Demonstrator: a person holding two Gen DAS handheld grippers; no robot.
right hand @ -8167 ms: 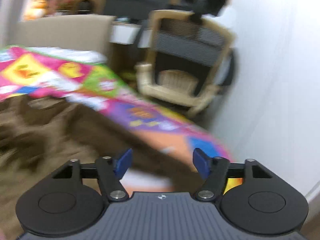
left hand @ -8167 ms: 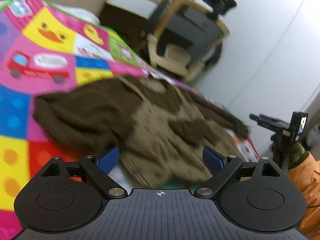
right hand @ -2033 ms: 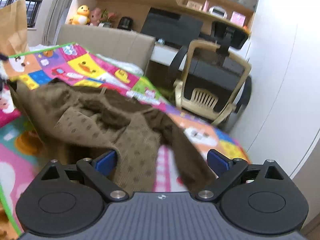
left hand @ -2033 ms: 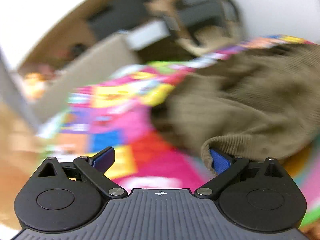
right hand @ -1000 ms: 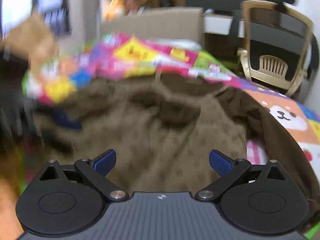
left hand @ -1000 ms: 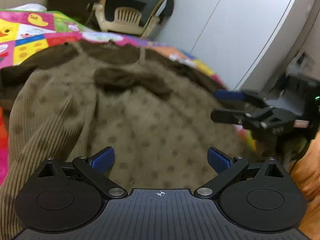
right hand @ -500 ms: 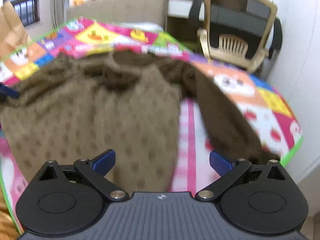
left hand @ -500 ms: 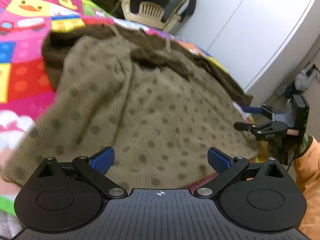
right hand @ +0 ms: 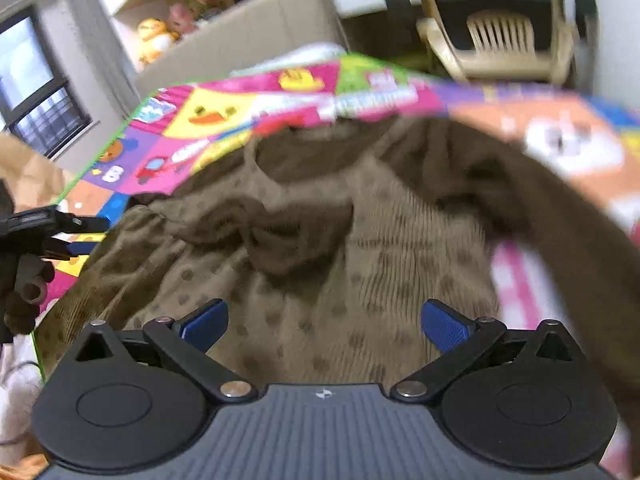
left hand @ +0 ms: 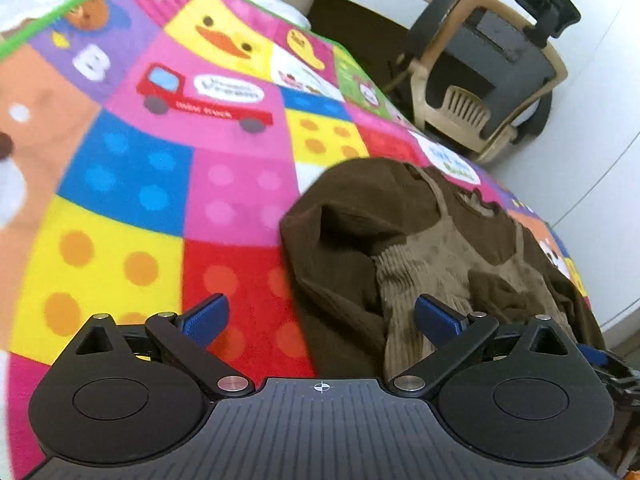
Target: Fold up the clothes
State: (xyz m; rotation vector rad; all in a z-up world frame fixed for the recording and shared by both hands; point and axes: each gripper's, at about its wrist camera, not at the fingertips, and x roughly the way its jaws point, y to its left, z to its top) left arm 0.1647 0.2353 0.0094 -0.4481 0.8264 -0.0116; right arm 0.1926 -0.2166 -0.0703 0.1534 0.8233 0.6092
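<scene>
A brown garment [left hand: 448, 248] with a dark brown top and a tan dotted corduroy skirt lies rumpled on a colourful patchwork play mat [left hand: 160, 160]. My left gripper [left hand: 320, 316] is open just above the garment's left edge, its right fingertip over the tan fabric and nothing held. In the right wrist view the same garment [right hand: 320, 240] fills the middle, and my right gripper [right hand: 324, 324] hovers open over the dotted skirt. The left gripper [right hand: 60, 236] shows at the far left edge there, beside the garment's side.
A beige and black desk chair [left hand: 492, 76] stands beyond the mat's far edge, near a white wall [left hand: 592, 120]. A beige headboard or sofa back [right hand: 248, 36] with toys behind it runs along the mat. The mat's left half is bare of clothing.
The left view has swung from the spread skirt to the garment's left edge and bare mat. The right gripper has moved closer over the skirt. Both stay open.
</scene>
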